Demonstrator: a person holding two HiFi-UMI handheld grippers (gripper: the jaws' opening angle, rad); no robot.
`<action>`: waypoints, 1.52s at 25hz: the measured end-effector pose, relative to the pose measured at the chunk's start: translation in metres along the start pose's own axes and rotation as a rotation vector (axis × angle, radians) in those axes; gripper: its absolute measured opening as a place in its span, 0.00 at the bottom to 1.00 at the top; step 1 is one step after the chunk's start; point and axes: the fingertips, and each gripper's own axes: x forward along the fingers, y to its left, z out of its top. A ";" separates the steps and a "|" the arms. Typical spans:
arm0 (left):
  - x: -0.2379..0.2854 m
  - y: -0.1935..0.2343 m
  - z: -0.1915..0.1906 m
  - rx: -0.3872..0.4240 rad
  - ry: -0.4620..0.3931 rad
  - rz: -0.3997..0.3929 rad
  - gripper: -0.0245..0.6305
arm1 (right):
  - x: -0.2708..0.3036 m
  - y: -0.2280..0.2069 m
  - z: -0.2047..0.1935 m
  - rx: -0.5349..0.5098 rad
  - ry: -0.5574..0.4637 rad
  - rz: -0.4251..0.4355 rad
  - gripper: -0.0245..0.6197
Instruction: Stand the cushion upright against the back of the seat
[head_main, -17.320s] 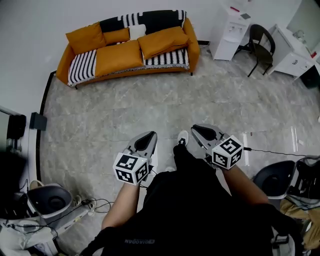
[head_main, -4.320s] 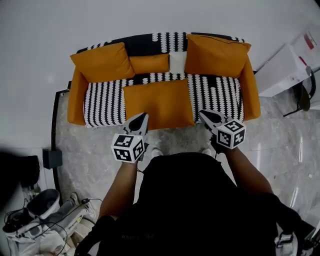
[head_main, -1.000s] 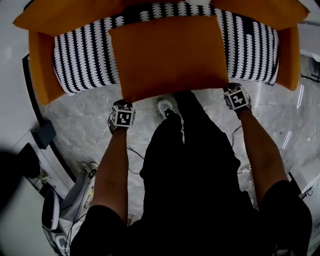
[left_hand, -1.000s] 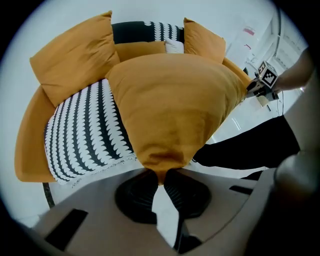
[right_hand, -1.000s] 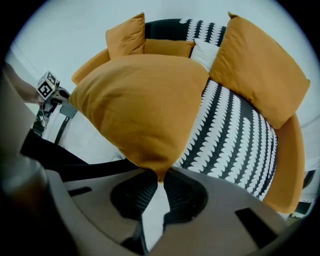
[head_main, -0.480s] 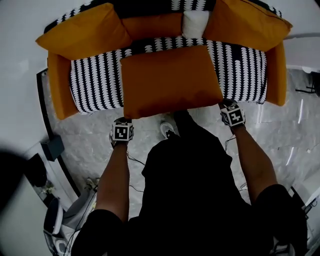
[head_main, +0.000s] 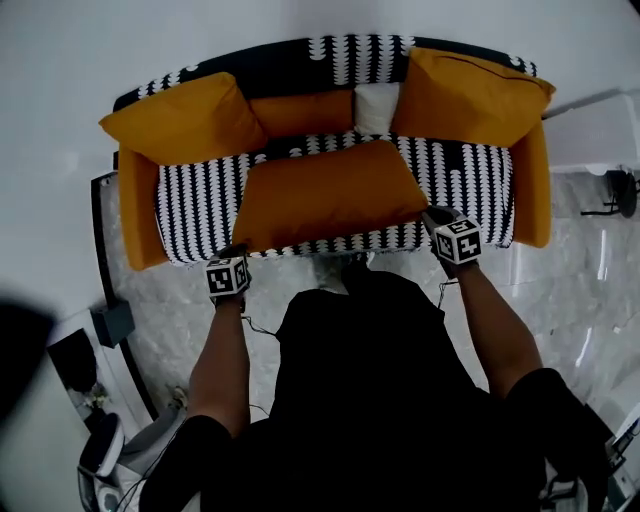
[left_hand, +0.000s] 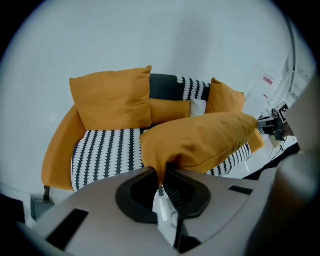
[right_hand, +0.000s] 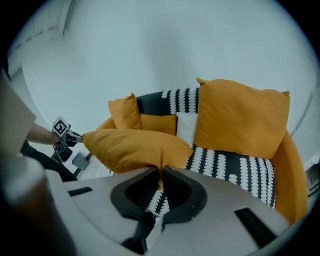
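Note:
A big orange cushion (head_main: 325, 195) hangs over the striped seat of the sofa (head_main: 195, 205), its near edge raised. My left gripper (head_main: 238, 252) is shut on the cushion's near left corner. In the left gripper view the cushion (left_hand: 200, 140) has its corner pinched between the left gripper's (left_hand: 161, 173) jaws, which have just been closing on the fabric. My right gripper (head_main: 431, 214) is shut on the near right corner. In the right gripper view the cushion (right_hand: 132, 147) hangs with its corner in the right gripper's (right_hand: 161, 172) jaws.
Two large orange cushions (head_main: 185, 125) (head_main: 470, 95) lean upright against the sofa back at either end. Between them sit a small orange cushion (head_main: 300, 113) and a white one (head_main: 376, 107). A white cabinet (head_main: 600, 130) stands at right and a dark box (head_main: 112, 322) on the floor at left.
Both grippers have risen with the cushion's near corners, lifting its near edge off the seat. The head view has pulled back and now takes in the whole sofa.

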 end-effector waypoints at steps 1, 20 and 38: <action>-0.002 0.002 0.011 -0.023 -0.020 0.006 0.09 | -0.001 -0.002 0.011 0.011 -0.019 0.007 0.12; -0.021 -0.004 0.212 -0.107 -0.278 -0.117 0.09 | -0.016 -0.068 0.170 0.321 -0.304 -0.090 0.12; 0.052 0.020 0.360 -0.126 -0.282 -0.205 0.09 | 0.045 -0.131 0.267 0.385 -0.264 -0.268 0.12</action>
